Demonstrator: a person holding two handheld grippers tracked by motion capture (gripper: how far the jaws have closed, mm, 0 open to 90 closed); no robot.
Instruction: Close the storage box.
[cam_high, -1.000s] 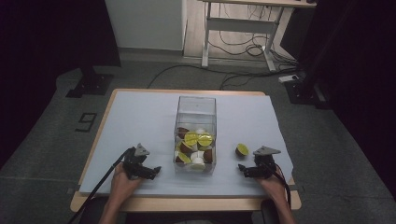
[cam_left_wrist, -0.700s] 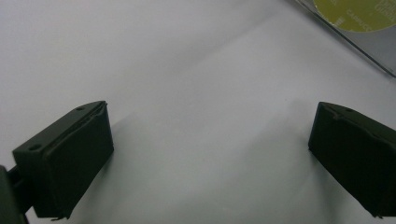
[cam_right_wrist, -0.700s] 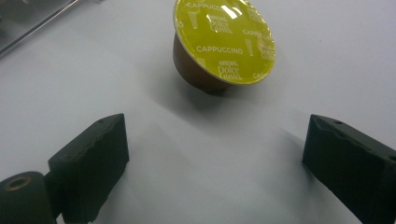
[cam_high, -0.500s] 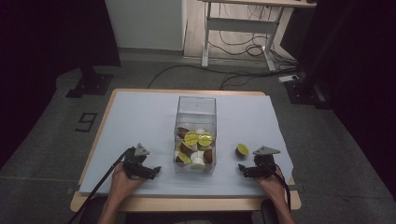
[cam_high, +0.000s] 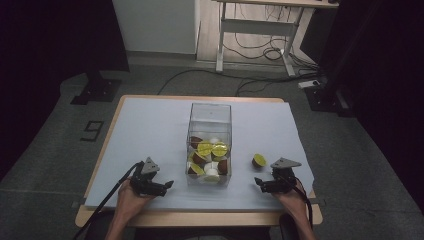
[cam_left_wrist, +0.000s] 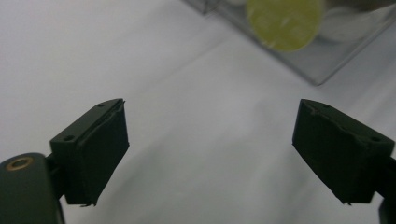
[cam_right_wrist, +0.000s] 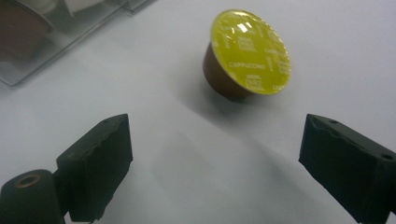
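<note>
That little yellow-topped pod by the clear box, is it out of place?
Yes, it looks stray. One coffee capsule lies tipped on its side on the white table cover, right of the clear box, which holds the other capsules. The right tongs are open just short of it, not touching.

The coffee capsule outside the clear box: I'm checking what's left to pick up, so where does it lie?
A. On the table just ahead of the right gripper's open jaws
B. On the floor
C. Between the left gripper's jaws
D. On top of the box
A: the yellow-lidded coffee capsule lies tipped on the white table cover, ahead of the right gripper, whose jaws stand apart with nothing between them, beside the clear box.
</note>
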